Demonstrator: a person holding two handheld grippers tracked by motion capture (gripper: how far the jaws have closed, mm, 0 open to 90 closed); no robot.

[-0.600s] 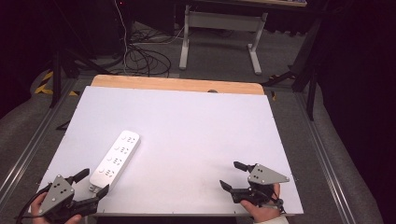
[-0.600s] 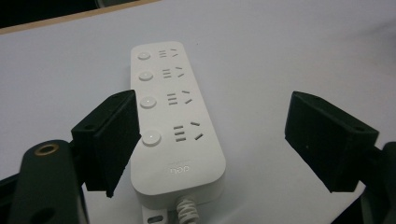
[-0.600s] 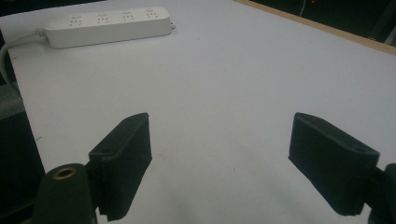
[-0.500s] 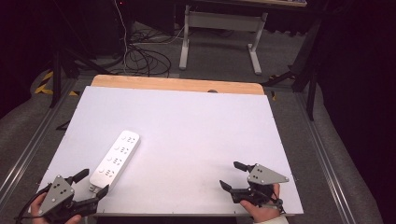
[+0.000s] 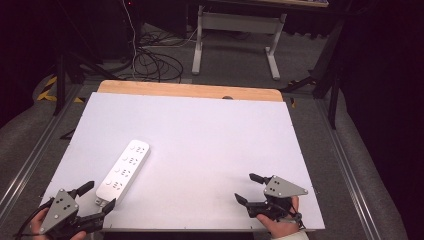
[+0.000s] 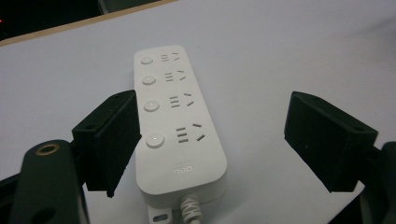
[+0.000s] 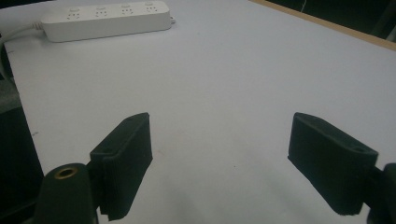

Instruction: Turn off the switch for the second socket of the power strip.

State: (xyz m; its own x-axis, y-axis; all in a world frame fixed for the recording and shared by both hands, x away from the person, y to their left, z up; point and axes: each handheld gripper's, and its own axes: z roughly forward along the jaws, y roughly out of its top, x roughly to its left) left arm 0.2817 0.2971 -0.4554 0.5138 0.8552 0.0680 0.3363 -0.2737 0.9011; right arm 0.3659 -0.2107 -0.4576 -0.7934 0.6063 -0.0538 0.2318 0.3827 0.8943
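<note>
power strip point(image 5: 123, 171) lies on the white bench point(image 5: 210, 140); left tool point(image 5: 98, 196) spread wide at its cord end, right tool point(image 5: 246, 188) released, holding nothing.

A faint embossed logo sits at the power strip's point(image 6: 177, 121) six o'clock end, too pale to read.
</note>
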